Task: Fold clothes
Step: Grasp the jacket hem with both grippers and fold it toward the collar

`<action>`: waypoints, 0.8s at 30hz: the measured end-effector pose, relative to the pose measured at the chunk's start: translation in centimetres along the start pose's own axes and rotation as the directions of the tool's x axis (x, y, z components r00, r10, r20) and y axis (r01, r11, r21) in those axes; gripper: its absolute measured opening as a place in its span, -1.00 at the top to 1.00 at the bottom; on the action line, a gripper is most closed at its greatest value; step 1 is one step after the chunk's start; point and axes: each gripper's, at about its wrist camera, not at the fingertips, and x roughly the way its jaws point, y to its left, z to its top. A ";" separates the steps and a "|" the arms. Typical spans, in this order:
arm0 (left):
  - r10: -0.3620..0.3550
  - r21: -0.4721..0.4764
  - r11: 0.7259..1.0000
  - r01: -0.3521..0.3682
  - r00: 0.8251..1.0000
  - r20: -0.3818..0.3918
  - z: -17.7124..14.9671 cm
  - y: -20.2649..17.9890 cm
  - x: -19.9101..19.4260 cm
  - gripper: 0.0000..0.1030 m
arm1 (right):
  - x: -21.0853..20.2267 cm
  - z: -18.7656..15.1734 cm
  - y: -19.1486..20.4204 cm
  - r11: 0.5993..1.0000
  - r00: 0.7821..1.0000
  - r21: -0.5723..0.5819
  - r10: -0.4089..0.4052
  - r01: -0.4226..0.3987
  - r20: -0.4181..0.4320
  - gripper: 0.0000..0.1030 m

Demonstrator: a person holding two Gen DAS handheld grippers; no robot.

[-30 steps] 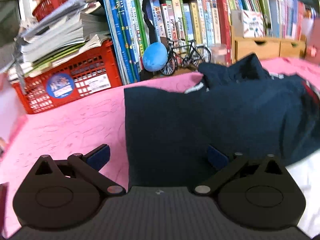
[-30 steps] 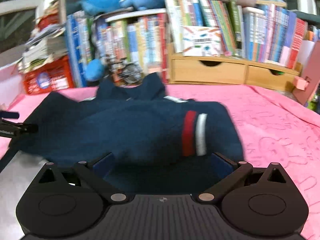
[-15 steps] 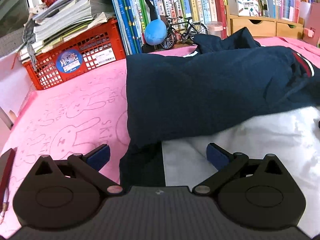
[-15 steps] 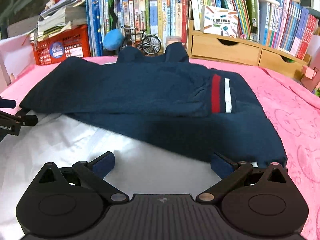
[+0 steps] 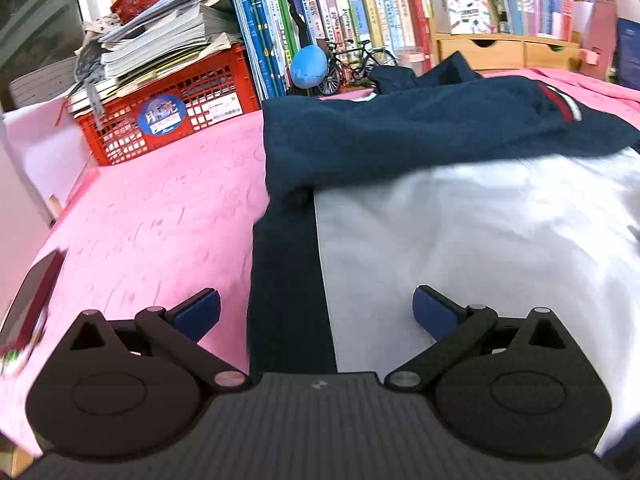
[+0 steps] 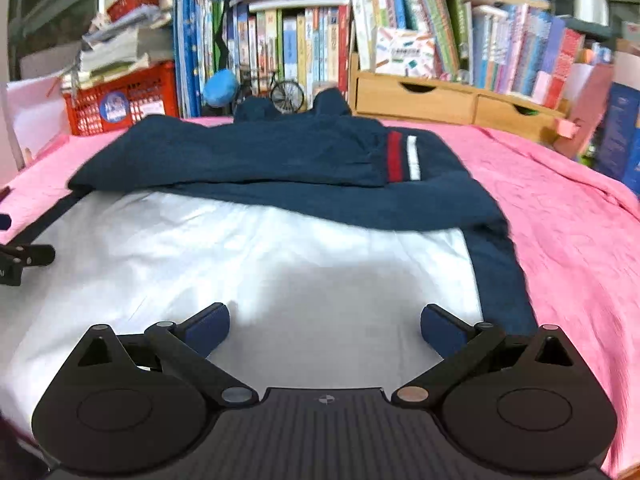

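A navy and white garment [image 5: 460, 216] [image 6: 256, 248] lies flat on the pink blanket [image 5: 160, 216] [image 6: 568, 216]. Its navy upper part [image 6: 280, 156] is folded down over the white body, and a sleeve cuff with a red and white stripe [image 6: 404, 156] [image 5: 564, 106] rests on top. My left gripper [image 5: 316, 314] stands open over the garment's near left edge, above the navy side strip [image 5: 284, 272]. Over the near white cloth my right gripper [image 6: 325, 330] is open too, with nothing held. The left gripper's tip [image 6: 24, 258] shows at the left edge of the right wrist view.
A red crate [image 5: 168, 116] stacked with papers stands at the back left. Books [image 6: 288, 48], a model bicycle [image 5: 356, 62], a blue plush ball [image 5: 308, 68] and wooden drawers [image 6: 452, 100] line the back. A dark red flat object [image 5: 28, 300] lies at the blanket's left edge.
Both grippers have pulled back toward the near edge and risen. The navy top, close in front a second ago, now lies folded further away, exposing the white lower body.
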 end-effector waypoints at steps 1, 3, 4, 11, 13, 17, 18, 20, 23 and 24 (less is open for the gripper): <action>-0.006 -0.005 1.000 0.006 1.000 0.003 -0.8 0.2 -0.9 -1.00 | -1.1 -0.9 0.0 1.000 1.000 0.003 -0.003 0.003 0.019 -1.00; -0.016 -0.017 1.000 0.016 1.000 0.016 -2.4 0.6 -2.8 -1.00 | -3.2 -2.9 0.1 1.000 0.998 0.007 -0.010 0.009 0.059 -1.00; -0.017 -0.027 0.999 0.018 1.000 0.026 -3.3 0.8 -3.6 -1.00 | -4.3 -3.9 0.1 1.000 0.997 0.010 -0.013 0.012 0.079 -1.00; -0.036 -0.076 0.996 0.035 0.999 -0.002 -7.4 1.6 -6.7 -1.00 | -9.1 -9.7 0.4 0.998 0.994 -0.048 -0.032 0.038 0.105 -1.00; -0.031 -0.055 0.998 0.030 0.999 -0.023 -8.0 1.2 -6.6 -1.00 | -9.3 -10.8 -0.4 1.000 0.996 -0.008 -0.030 0.030 0.081 -1.00; -0.045 -0.015 0.999 0.044 0.998 -0.048 -8.7 0.1 -5.8 -1.00 | -8.6 -12.0 -2.0 0.995 1.000 0.092 -0.026 0.025 0.014 -1.00; -0.057 -0.017 0.998 0.056 0.997 -0.053 -8.7 0.0 -5.5 -1.00 | -8.4 -12.1 -2.4 0.993 1.000 0.117 -0.011 0.010 0.004 -1.00; -0.088 -0.034 0.996 0.087 0.995 -0.050 -8.9 -0.2 -4.7 -1.00 | -7.9 -12.4 -2.7 0.989 1.000 0.143 0.023 -0.022 -0.006 -1.00; -0.118 -0.074 0.991 0.116 0.993 -0.029 -9.2 -0.5 -3.2 -1.00 | -6.9 -12.7 -2.7 0.989 0.999 0.137 0.051 -0.049 -0.013 -1.00; -0.120 -0.093 0.989 0.119 0.993 -0.009 -9.3 -0.5 -2.8 -1.00 | -6.5 -12.6 -2.5 0.990 0.998 0.129 0.062 -0.060 -0.015 -0.99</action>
